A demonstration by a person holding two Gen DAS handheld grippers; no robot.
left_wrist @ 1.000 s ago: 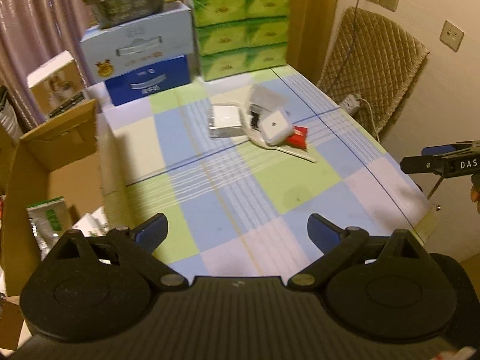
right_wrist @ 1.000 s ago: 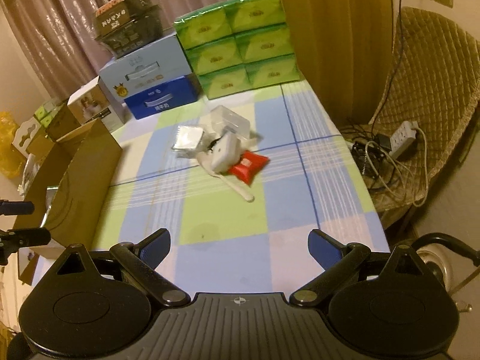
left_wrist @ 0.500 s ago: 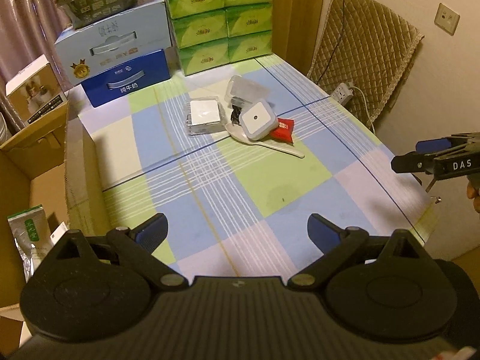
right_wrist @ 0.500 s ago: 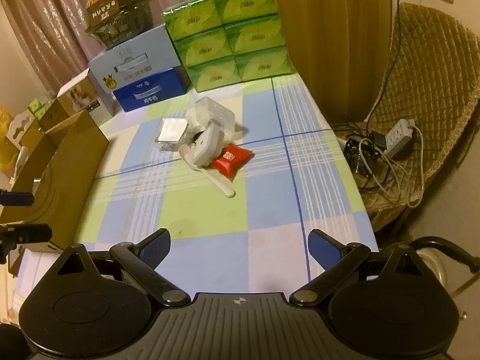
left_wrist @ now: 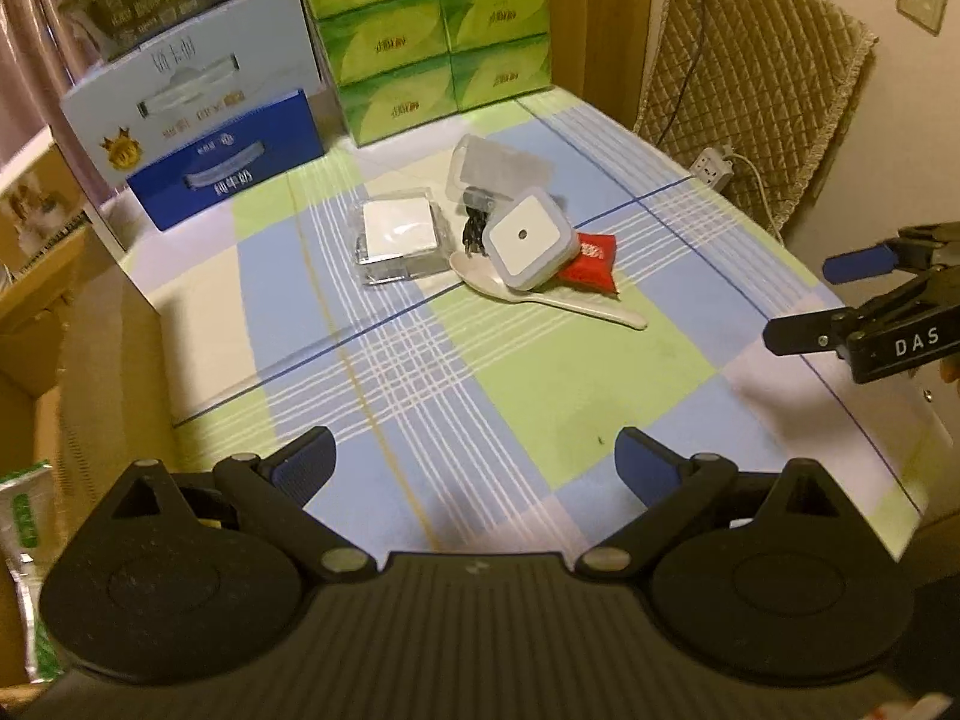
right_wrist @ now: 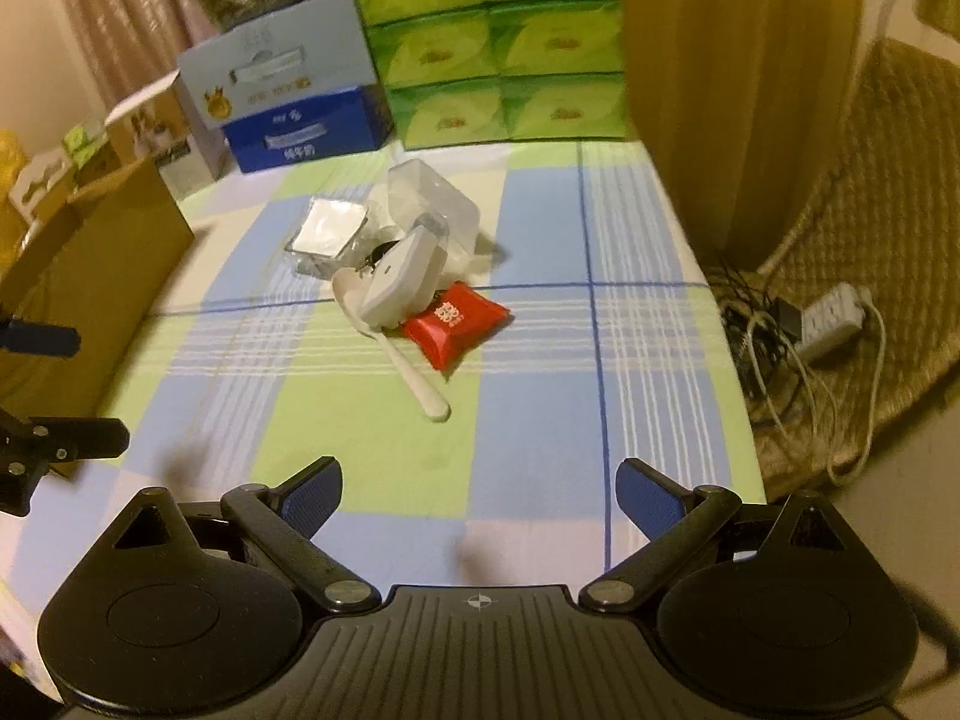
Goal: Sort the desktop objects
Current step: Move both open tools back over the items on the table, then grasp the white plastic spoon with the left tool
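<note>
Both the left tool (left_wrist: 474, 459) and the right tool (right_wrist: 479, 492) are held with fingers spread apart, nothing between them, above the near part of the table (left_wrist: 540, 396). A small heap is seen mid-table: white square device (left_wrist: 529, 239), red packet (right_wrist: 454, 324), white spoon (right_wrist: 393, 342), clear box (left_wrist: 501, 165). Bare cloth lies between heap and near edge; a cardboard box (right_wrist: 90, 276) flanks the left edge

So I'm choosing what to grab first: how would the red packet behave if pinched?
The red packet looks like a puffy foil sachet, so it would probably crumple, feel light and perhaps slip. One corner sits under the white square gadget beside the spoon, so pulling may shift those.
</note>
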